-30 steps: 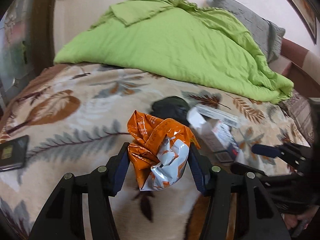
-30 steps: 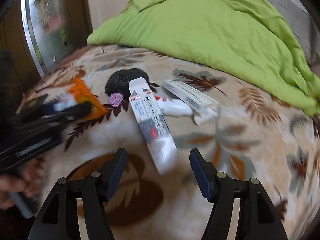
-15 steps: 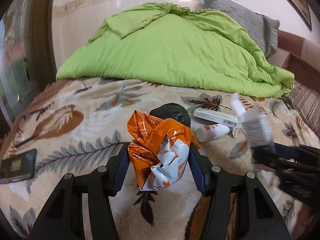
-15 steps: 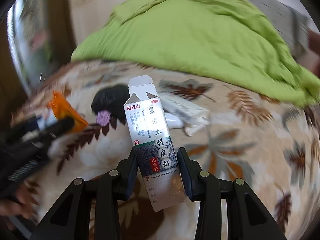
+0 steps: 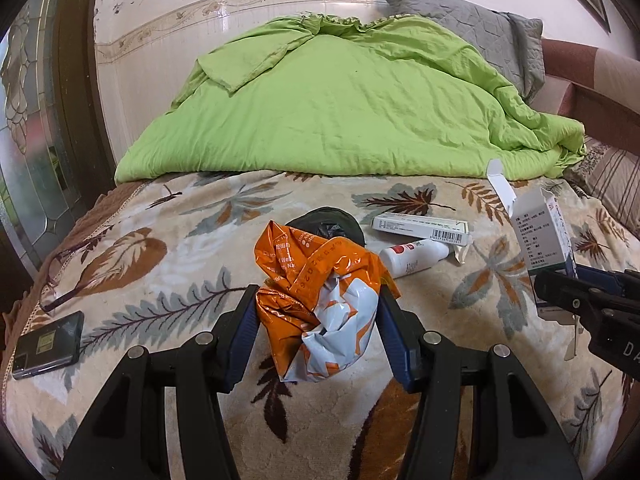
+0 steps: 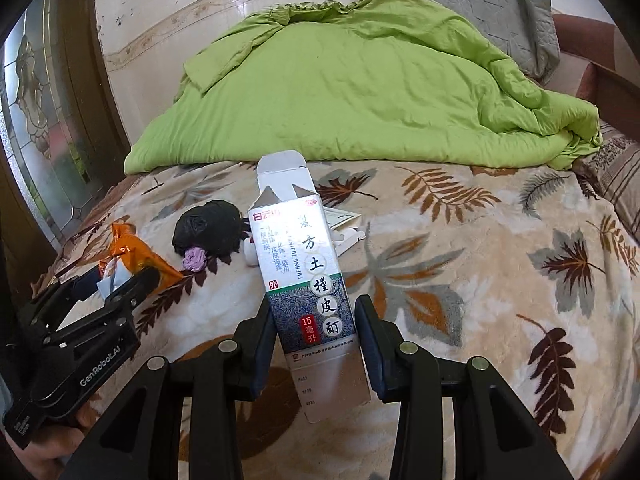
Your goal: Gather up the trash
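The right gripper [image 6: 314,338] is now clamping the medicine carton [image 6: 308,288] between its pads and carrying it clear of the leaf-patterned blanket [image 6: 460,264]; a second ago the same carton was lying flat on the bed ahead of open fingers. That means two pieces of trash are in hand at once, since the left gripper [image 5: 316,324] is squeezing the crumpled orange and white wrapper [image 5: 320,292], as it was a second ago.

The carton's long axis is running along the gripper's fingers, leaning a little to the left, with its open flap pointing away towards the far green duvet [image 6: 352,92] and its closed base hanging near the camera. In the left wrist view the carton [image 5: 542,236] is showing at the far right, held upright above the bedding.

Still lying on the blanket are a black plastic bag [image 6: 208,226] with a small purple wad [image 6: 195,258] beside it, a long white box [image 5: 420,229] and a white bottle [image 5: 412,257] touching or just beside that box. A phone [image 5: 46,345] is resting at the near left edge. Judging by this, collection is partly done, and no bin is in view for the held items.
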Motion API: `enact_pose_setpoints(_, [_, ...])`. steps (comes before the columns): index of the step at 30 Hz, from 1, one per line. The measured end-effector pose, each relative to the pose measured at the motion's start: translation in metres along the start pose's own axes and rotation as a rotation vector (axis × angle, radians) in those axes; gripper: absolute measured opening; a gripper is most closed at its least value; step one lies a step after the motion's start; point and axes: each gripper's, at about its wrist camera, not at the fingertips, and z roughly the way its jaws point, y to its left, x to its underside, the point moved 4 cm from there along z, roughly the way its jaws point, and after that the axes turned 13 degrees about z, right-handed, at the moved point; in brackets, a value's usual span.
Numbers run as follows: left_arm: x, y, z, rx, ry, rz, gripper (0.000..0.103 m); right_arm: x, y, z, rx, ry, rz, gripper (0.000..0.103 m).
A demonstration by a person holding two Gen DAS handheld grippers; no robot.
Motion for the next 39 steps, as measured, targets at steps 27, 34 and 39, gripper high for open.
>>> enact_pose_setpoints(27, [-0.0014,-0.0006,-0.0005,0.027,-0.003,-0.001,0.055,0.0,0.0026,0.0027,-0.008,-0.008,-0.015,0.042])
enact_pose_setpoints(34, [-0.0009,-0.0004,-0.0008,0.031,-0.005,0.0,0.055,0.0002,0.0025,0.0027,-0.008,-0.01,-0.016,0.042])
enact_pose_setpoints(39, [0.0005,0.0007,0.0007,0.051,0.005,-0.013,0.055,-0.0002,0.0037,0.0026,-0.009,-0.008,-0.02,0.042])
